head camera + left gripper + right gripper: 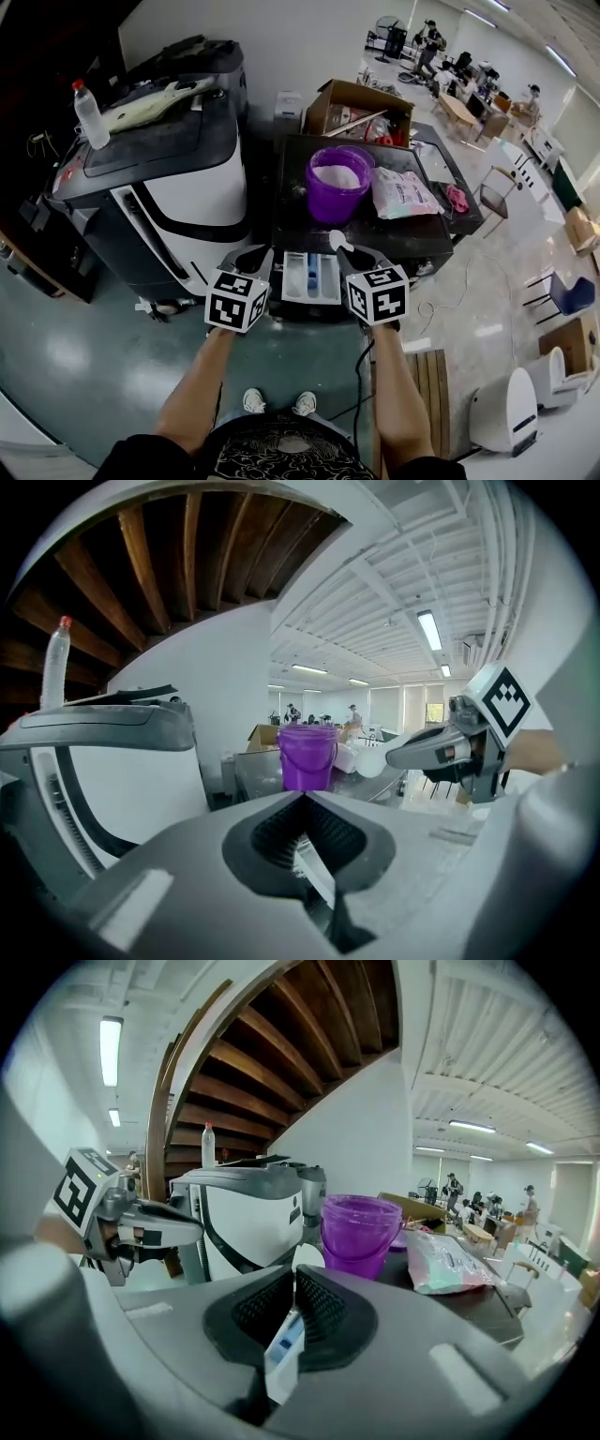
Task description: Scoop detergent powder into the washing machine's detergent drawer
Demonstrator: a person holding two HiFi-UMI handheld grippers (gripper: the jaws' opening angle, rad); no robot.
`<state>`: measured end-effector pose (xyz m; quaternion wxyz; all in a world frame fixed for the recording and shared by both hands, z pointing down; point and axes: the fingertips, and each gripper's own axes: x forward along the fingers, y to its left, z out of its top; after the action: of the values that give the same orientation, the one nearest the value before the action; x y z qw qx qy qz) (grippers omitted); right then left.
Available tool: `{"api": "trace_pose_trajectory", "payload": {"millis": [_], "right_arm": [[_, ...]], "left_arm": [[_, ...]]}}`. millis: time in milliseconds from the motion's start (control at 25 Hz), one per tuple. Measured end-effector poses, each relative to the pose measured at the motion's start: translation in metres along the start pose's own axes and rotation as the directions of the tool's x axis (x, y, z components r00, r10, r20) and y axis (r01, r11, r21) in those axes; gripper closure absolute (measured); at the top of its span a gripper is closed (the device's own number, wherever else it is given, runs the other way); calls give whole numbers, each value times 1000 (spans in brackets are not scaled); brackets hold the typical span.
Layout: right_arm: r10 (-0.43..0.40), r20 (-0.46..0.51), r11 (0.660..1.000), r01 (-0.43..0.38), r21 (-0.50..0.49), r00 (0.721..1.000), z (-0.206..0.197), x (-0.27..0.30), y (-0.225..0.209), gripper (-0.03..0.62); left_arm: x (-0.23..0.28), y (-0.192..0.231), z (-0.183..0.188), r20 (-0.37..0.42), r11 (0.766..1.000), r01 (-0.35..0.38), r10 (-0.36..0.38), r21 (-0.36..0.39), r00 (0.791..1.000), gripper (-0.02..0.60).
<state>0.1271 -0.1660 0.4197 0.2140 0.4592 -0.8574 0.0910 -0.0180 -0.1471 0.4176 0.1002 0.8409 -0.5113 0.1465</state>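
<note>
Our left tool (305, 797) is closed with nothing in it, and our right tool (293, 1272) is clamped on the white scoop (371, 761) by its handle. The washing machine (178, 183) stands left of the dark surface (427, 234). That surface carries the purple bucket (330, 202) of powder and, at its near edge between both tools, the detergent drawer (309, 277). We judge the scoop light and stiff, best held level because loose powder spills.

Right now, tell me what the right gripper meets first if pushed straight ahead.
Probably the purple bucket, straight beyond the white scoop the right gripper holds; depth is hard to judge.
</note>
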Motion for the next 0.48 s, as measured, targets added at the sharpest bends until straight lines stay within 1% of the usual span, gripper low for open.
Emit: {"api": "trace_pose_trajectory", "payload": {"millis": [160, 480], "right_arm": [[-3, 58, 1000, 1, 22, 998, 14, -9, -1, 559], [-42, 165, 997, 31, 70, 985, 37, -29, -11, 559]], "left_arm": [[1, -2, 11, 20, 1000, 8, -8, 10, 1000, 581], [-1, -1, 31, 60, 999, 5, -7, 34, 998, 581]]}}
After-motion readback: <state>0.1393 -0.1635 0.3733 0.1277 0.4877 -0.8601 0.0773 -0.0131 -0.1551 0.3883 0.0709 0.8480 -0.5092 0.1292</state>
